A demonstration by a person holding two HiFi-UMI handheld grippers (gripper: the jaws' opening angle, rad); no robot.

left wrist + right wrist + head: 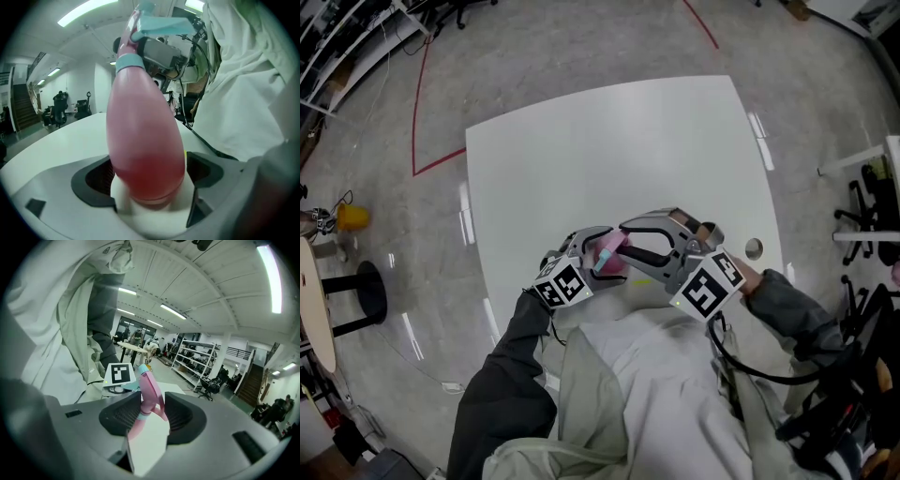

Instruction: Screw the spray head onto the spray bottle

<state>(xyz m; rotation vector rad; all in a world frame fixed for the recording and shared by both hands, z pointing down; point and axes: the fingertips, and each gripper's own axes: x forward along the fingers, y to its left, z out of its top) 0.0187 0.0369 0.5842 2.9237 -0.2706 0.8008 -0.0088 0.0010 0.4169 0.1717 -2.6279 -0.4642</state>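
Note:
A pink spray bottle [610, 251] hangs over the front edge of the white table [609, 141], held between both grippers. In the left gripper view its wide body [143, 136] fills the space between the jaws of my left gripper [149, 180], and both pads touch its sides. A teal collar [126, 61] rings the neck, and the spray head [157, 23] sits on top. My right gripper [153, 413] is shut on the pink spray head [150, 390], with the trigger between its pads. In the head view, left gripper [595, 248] and right gripper [628, 246] almost meet.
A small round hole [754, 248] lies in the table near its right edge. The person's light jacket [647, 375] hangs close behind the grippers. On the floor, a yellow object [353, 217] and a black stool [366, 291] stand at the left, black chairs [867, 216] at the right.

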